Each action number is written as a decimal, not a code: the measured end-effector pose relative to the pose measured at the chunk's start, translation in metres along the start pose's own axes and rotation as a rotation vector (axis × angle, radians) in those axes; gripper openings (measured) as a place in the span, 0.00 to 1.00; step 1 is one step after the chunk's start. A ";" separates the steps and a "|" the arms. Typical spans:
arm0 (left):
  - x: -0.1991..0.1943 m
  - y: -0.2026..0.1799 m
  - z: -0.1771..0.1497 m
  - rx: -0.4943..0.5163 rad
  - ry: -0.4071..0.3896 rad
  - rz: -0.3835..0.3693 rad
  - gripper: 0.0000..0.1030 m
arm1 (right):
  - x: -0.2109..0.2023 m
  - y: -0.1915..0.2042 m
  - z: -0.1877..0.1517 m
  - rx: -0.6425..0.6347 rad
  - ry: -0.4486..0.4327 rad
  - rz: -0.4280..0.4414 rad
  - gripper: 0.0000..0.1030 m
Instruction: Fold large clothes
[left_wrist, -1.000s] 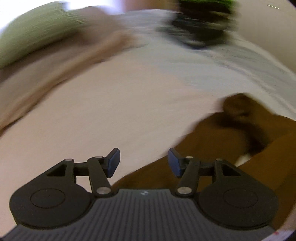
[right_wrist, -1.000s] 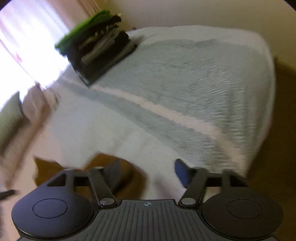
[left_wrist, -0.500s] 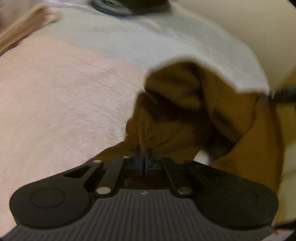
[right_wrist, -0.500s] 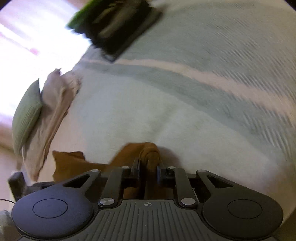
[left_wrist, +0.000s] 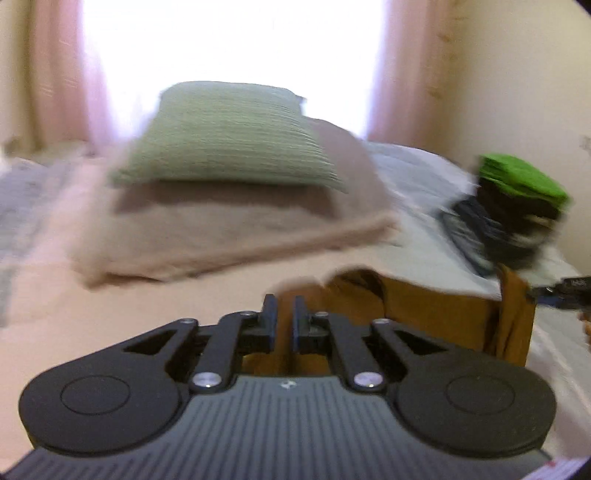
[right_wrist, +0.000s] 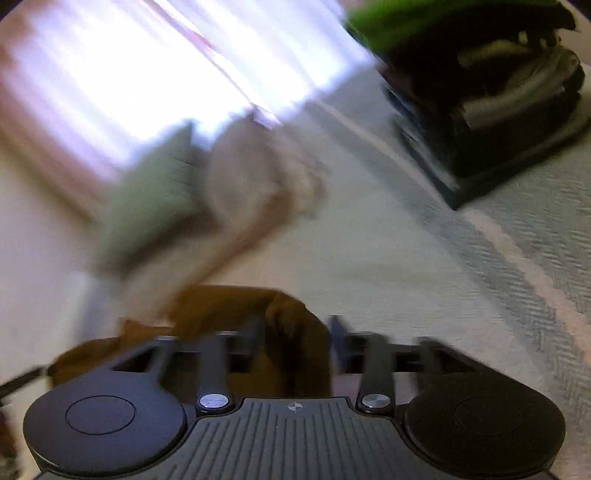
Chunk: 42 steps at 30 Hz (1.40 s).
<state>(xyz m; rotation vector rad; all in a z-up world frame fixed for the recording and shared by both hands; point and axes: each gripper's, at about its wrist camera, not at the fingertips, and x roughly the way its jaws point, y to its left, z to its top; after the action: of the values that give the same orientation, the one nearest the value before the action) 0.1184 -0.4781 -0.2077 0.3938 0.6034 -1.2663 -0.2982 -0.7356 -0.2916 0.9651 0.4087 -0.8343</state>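
Note:
A brown garment (left_wrist: 424, 310) hangs raised over the bed, stretched between my two grippers. My left gripper (left_wrist: 285, 314) is shut on one bunched edge of it; its jaws are just starting to open, with the cloth still pinched between the pads. My right gripper (left_wrist: 565, 291) shows at the far right edge, by the garment's raised other corner. In the right wrist view the right gripper (right_wrist: 297, 328) is blurred and its jaws are opening. A thick fold of the garment (right_wrist: 221, 302) sits loosely between the parted fingers.
A stack of folded dark clothes with a green piece on top (left_wrist: 517, 206) (right_wrist: 480, 92) stands on the grey-striped bed cover (right_wrist: 517, 240). A green pillow (left_wrist: 229, 136) lies on a folded beige blanket (left_wrist: 240, 229) below a bright window.
Both grippers closed on the brown garment and lifted it off the bed. The right jaws have since spread apart again. Both views have swung up toward the window.

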 end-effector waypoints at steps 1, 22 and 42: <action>0.004 0.004 -0.001 -0.019 0.018 0.035 0.08 | 0.007 0.014 -0.001 -0.034 -0.012 -0.031 0.51; -0.040 0.028 -0.200 -0.232 0.396 0.176 0.25 | 0.024 0.148 -0.301 -1.551 0.198 0.147 0.25; -0.018 -0.042 -0.174 -0.128 0.345 0.028 0.25 | -0.194 -0.209 -0.096 0.460 -0.400 -0.643 0.48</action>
<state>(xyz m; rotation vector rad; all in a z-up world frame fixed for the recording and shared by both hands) 0.0398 -0.3735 -0.3311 0.5170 0.9626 -1.1338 -0.5778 -0.6330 -0.3339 1.0638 0.1740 -1.7271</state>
